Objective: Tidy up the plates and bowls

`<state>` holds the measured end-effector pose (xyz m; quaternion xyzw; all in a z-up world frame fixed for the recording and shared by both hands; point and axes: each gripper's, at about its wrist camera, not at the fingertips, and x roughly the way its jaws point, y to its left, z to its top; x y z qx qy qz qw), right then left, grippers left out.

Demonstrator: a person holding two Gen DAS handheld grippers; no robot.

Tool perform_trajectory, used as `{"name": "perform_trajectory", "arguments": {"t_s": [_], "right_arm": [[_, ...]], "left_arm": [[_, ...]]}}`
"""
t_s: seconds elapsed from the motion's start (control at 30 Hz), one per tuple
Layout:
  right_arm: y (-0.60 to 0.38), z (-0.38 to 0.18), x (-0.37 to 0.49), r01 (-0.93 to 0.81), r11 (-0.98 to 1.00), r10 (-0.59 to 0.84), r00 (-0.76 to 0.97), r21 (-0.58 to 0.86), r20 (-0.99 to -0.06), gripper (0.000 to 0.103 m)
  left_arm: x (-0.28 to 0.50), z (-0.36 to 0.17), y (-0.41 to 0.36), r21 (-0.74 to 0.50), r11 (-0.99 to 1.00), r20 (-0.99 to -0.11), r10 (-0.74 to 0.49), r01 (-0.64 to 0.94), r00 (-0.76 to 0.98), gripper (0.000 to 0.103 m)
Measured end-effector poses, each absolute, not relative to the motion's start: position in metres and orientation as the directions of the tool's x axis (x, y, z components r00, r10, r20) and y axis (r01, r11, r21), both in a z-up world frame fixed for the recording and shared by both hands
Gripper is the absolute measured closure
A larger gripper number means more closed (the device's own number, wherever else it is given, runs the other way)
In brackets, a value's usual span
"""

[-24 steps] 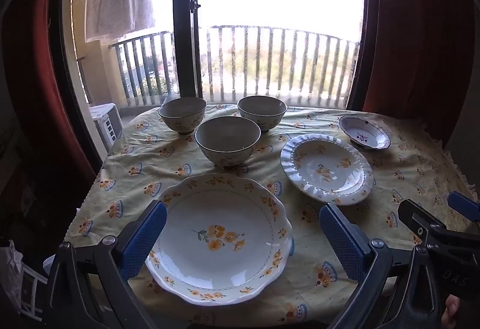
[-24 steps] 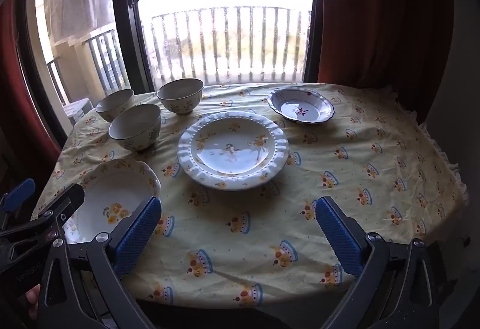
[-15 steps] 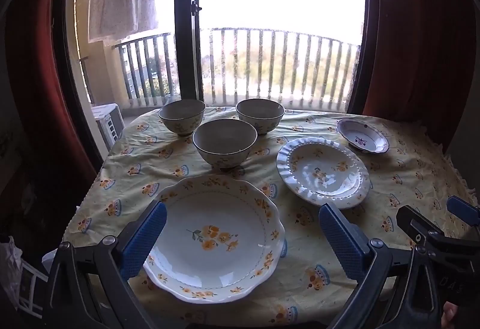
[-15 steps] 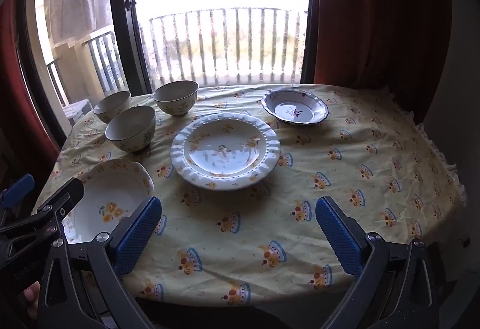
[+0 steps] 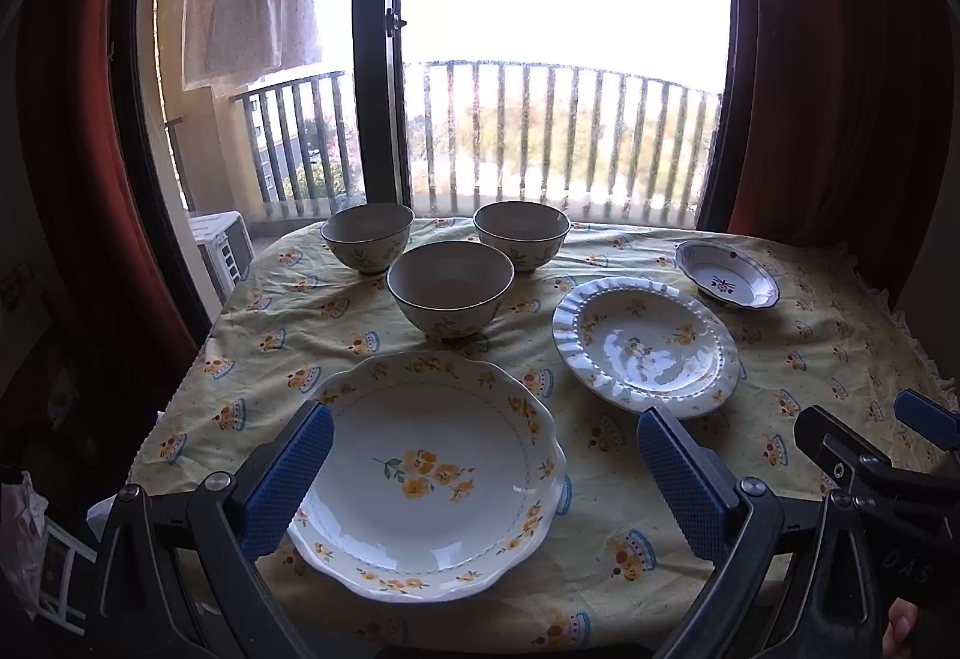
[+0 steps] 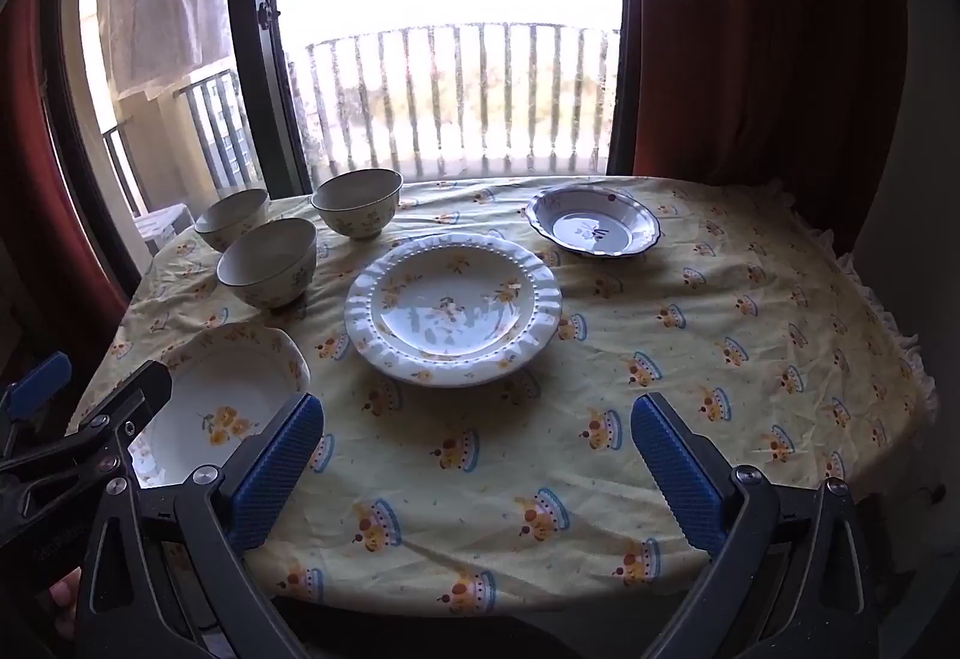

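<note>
Left claw point(image 5: 483, 470): spread wide, nothing pinched, held above the near edge of the surface point(image 5: 798, 353).
Right claw point(image 6: 477, 464): spread wide, nothing pinched (bare yellow cloth is seen between its blue pads).
Scalloped plate point(image 5: 429, 473): laid at 6 o'clock in the left view, under the left claw.
Ribbed plate point(image 6: 453, 308): set mid-surface.
Small blue-rimmed dish point(image 6: 594, 227): placed at 1 o'clock of the ribbed plate.
Three bowls point(image 5: 450, 287): grouped upright at 11 o'clock, near the window point(image 5: 558, 41).
</note>
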<state>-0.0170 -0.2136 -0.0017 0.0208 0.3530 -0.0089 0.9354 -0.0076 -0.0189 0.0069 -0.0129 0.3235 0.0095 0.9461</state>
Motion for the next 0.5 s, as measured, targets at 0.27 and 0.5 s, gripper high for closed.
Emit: {"name": "perform_trajectory", "arguments": {"t_s": [0.27,0.5], "right_arm": [[-0.2151,-0.0041,-0.0184,0.03,0.999,-0.002,0.752,0.031,-0.66,0.0],[-0.2162,-0.0039,-0.0163,0.033,0.999,-0.004,0.752,0.031,-0.659,0.0]], "left_arm": [[-0.0087,0.0066,-0.0186,-0.028,0.999,-0.616,0.004,-0.027,0.788,0.001],[-0.0071,0.006,-0.0201,-0.028,0.999,-0.62,0.003,-0.026,0.785,0.001]]}}
